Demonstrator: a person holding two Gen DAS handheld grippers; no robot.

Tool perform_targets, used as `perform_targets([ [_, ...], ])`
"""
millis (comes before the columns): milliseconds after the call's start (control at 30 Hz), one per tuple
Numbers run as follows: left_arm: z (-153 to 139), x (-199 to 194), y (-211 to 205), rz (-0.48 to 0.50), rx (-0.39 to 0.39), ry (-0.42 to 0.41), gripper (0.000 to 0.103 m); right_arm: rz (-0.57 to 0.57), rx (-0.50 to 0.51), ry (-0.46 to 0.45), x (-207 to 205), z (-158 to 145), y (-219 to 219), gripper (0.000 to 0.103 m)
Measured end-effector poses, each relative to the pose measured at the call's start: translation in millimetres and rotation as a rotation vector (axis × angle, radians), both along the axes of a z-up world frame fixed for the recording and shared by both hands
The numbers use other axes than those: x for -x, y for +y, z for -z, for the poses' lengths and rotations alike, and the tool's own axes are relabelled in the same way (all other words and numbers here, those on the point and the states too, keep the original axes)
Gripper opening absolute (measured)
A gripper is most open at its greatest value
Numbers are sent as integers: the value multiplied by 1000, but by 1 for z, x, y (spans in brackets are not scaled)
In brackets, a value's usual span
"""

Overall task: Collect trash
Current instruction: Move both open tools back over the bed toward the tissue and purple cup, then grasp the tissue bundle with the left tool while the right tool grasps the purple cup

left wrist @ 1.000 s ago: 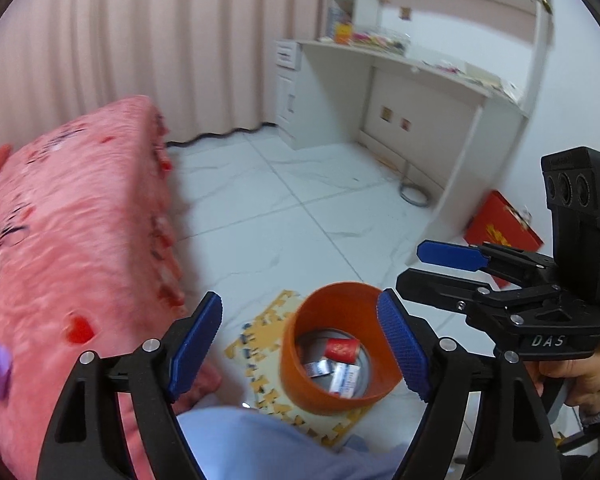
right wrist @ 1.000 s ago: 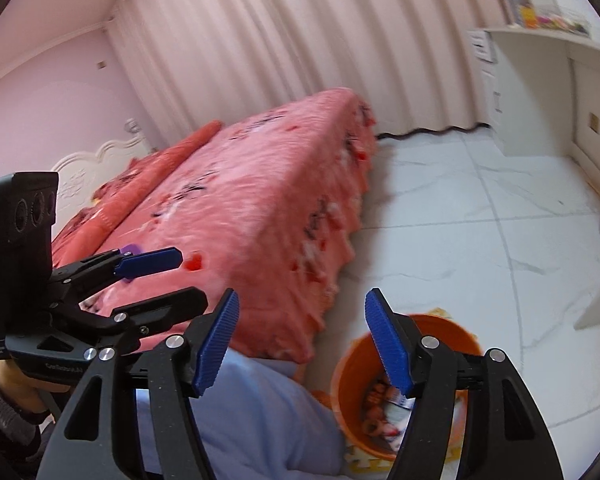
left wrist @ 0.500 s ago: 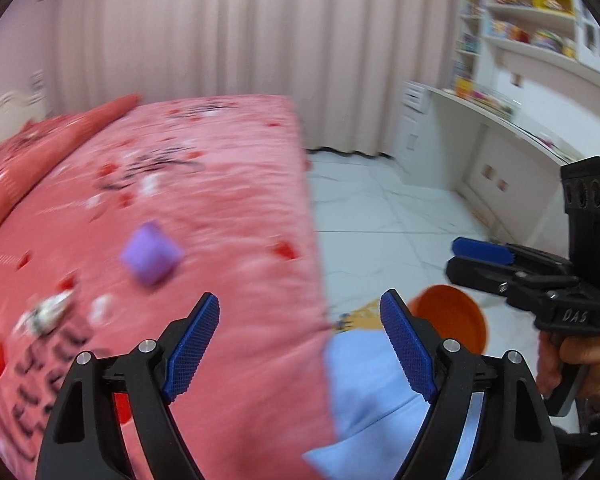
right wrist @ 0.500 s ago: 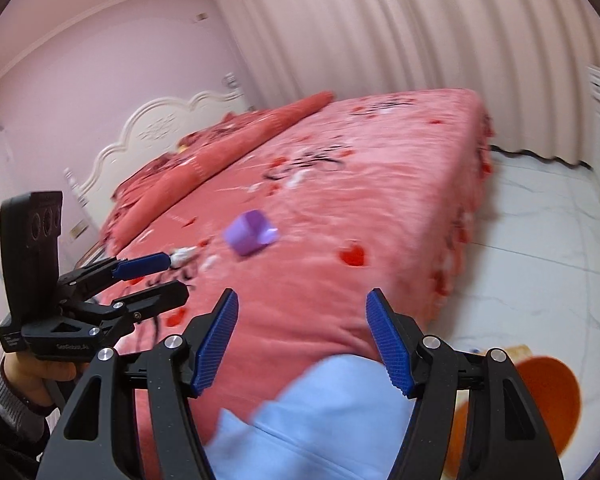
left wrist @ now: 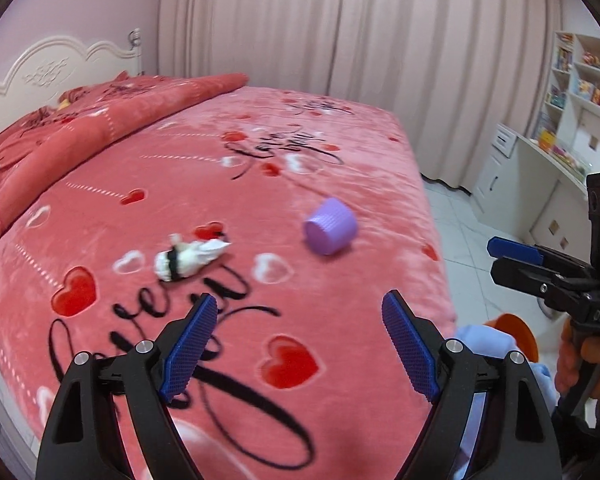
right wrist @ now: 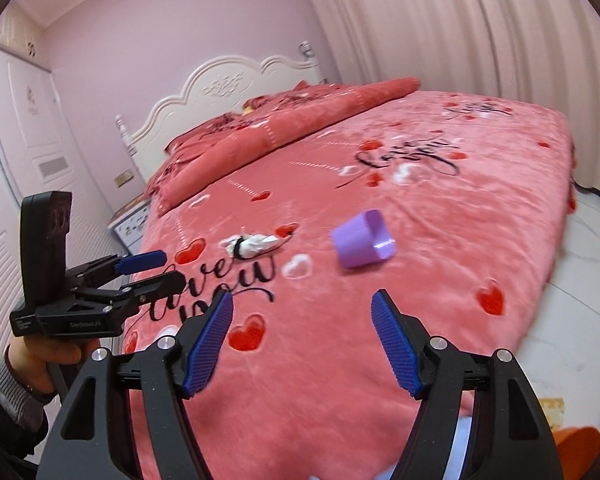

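A purple plastic cup (left wrist: 331, 226) lies on its side on the pink bed blanket (left wrist: 340, 160); it also shows in the right wrist view (right wrist: 362, 245). A crumpled white wrapper with a black band (left wrist: 188, 259) lies to its left, also in the right wrist view (right wrist: 252, 245). My left gripper (left wrist: 300, 344) is open and empty, held above the bed short of both items. My right gripper (right wrist: 304, 340) is open and empty, also short of them. The orange trash bin (left wrist: 516, 332) stands on the floor at the bed's right, mostly hidden; its rim shows in the right wrist view (right wrist: 578, 454).
A white headboard (right wrist: 228, 84) and folded pink quilt (right wrist: 284, 128) are at the bed's far end. White desk and shelves (left wrist: 556, 148) stand at right by the curtains (left wrist: 340, 32). A white nightstand (right wrist: 130, 226) sits left of the bed. Light blue clothing (left wrist: 484, 344) is near the bin.
Both grippers have swung from over the orange bin on the floor leftward and up to face the bed. The purple cup and white wrapper came into full view. Both grippers stayed open.
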State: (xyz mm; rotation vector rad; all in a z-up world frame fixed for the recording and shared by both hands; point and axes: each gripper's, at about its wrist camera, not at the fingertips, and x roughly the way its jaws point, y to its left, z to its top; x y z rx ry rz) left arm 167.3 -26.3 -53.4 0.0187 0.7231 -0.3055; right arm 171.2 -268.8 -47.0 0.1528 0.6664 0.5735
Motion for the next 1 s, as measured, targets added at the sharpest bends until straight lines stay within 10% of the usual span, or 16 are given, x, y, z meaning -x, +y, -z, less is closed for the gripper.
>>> perform_targets([
  [1000, 91, -159, 87, 32, -24, 195, 84, 20, 33, 93, -124, 40, 66, 72],
])
